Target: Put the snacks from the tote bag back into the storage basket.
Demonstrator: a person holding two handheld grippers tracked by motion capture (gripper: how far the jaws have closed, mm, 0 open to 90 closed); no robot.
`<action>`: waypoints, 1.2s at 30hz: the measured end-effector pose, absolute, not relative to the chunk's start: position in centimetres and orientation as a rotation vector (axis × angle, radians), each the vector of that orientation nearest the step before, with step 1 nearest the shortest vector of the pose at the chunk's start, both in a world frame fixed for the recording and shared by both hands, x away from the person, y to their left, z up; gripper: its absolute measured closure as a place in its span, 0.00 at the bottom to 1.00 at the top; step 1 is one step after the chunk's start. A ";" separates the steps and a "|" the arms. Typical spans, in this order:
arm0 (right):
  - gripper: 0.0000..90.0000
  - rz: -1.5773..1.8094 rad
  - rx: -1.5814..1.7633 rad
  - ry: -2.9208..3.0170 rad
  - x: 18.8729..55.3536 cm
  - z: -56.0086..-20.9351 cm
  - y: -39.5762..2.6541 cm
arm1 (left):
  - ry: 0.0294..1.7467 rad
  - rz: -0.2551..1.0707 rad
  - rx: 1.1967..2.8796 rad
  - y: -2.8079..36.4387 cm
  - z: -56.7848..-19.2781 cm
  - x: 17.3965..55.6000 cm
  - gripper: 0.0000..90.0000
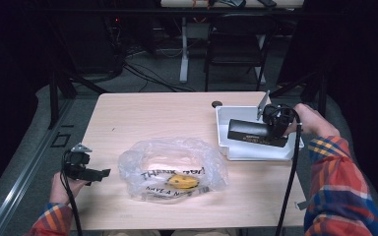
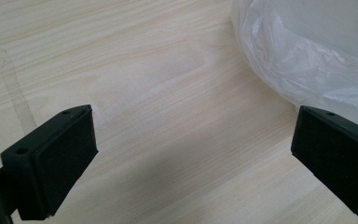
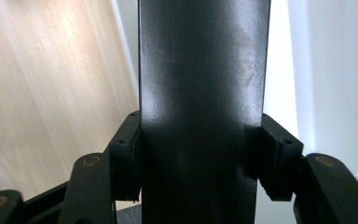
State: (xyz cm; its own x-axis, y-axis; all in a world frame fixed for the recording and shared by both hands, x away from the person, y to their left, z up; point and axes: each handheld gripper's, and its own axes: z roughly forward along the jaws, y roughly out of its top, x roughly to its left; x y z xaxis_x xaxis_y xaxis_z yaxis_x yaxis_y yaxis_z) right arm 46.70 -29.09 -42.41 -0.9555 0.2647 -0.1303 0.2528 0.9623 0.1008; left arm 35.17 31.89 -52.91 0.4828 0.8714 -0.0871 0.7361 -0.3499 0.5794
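Gripping the long black box (image 1: 252,132) near its right end, we hold it over the white tray (image 1: 222,129) at the right side of the table (image 1: 142,118), its long axis running left to right in the high view, the free end pointing toward the middle of the table. In the right gripper view the box (image 3: 203,93) runs straight out from between the jaws, both pads pressed against its narrow sides, so our right gripper (image 1: 275,123) is clamped on it. We judge the box stiff and smooth, a little glossy, so likely to slip or swing when held far from its middle; a hold nearer the centre would steady it. Whether it touches the tray floor we cannot tell. Our left gripper (image 1: 86,168) rests near the table's left edge, jaws wide apart on nothing, just beside the crumpled plastic bag (image 1: 172,167) with a yellow object (image 1: 183,182) inside.
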 end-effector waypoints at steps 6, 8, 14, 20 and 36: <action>0.48 0.139 0.396 2.929 47.1 -43.5 -29.5 | 1.327 0.326 2.177 32.1 -52.9 35.2 0.00; 0.48 0.127 0.392 2.920 47.1 -43.8 -29.5 | 1.329 0.323 2.174 32.0 -52.9 35.2 0.00; 0.48 0.114 0.349 2.923 47.4 -44.7 -29.4 | 1.330 0.321 2.178 32.0 -52.9 35.2 0.00; 0.48 0.105 0.358 2.955 47.8 -46.2 -29.2 | 1.329 0.322 2.177 32.0 -52.9 35.1 0.00; 0.47 0.102 0.347 3.033 48.7 -50.5 -28.1 | 1.330 0.311 2.205 31.6 -53.4 35.3 0.00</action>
